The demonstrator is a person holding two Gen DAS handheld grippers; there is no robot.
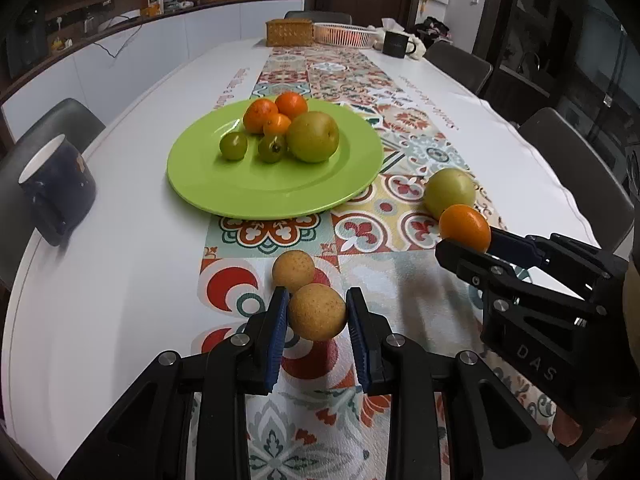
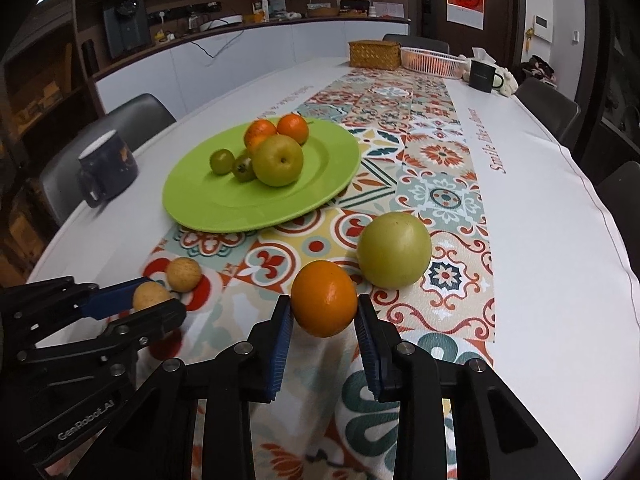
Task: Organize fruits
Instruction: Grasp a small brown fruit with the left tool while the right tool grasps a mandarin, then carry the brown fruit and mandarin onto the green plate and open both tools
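My left gripper (image 1: 317, 312) is shut on a small tan round fruit (image 1: 317, 311), held just above the patterned runner. A second tan fruit (image 1: 293, 271) lies on the runner right behind it. My right gripper (image 2: 324, 312) is shut on an orange (image 2: 323, 298); the same orange (image 1: 465, 227) shows in the left wrist view. A large green apple (image 2: 394, 250) rests on the runner just beyond the orange. The green plate (image 1: 224, 196) farther back carries three oranges, two small green fruits and a green pear-like fruit (image 1: 313, 136).
A dark blue mug (image 1: 56, 188) stands at the table's left edge, near the plate. At the far end sit a wicker box (image 1: 289, 32), a white basket (image 1: 344, 34) and a black mug (image 1: 396, 43). Dark chairs ring the table.
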